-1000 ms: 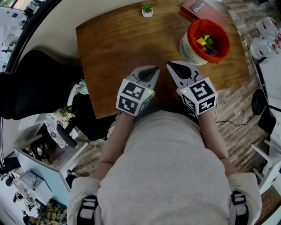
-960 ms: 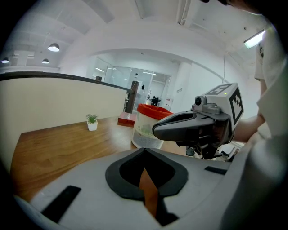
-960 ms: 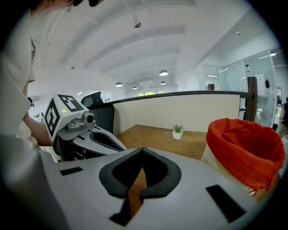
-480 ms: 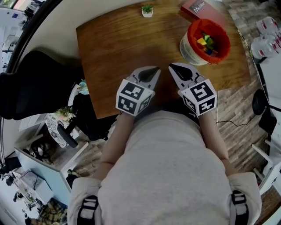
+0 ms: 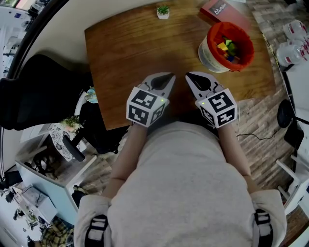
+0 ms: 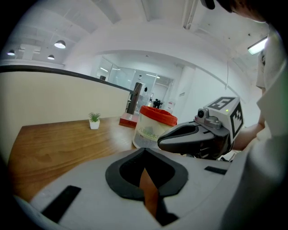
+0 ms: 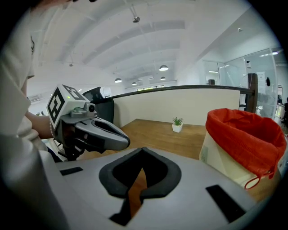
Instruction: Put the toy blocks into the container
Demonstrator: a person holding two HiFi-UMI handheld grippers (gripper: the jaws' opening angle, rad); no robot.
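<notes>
Left tongs [image 5: 171,75]: closed, empty
Right tongs [image 5: 188,75]: closed, empty, nearer the bucket [image 5: 208,54]
Bucket: ahead to the right, blocks [image 5: 227,47] inside

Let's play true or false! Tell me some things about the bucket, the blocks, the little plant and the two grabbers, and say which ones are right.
1. The coloured blocks lie inside the container. True.
2. The left gripper holds a block. False: its jaws are shut with nothing between them.
3. The right gripper is shut and empty. True.
4. The little plant stands inside the container. False: it stands on the table, apart from the container, near the far edge.
5. The container's rim is blue. False: it is red.
</notes>
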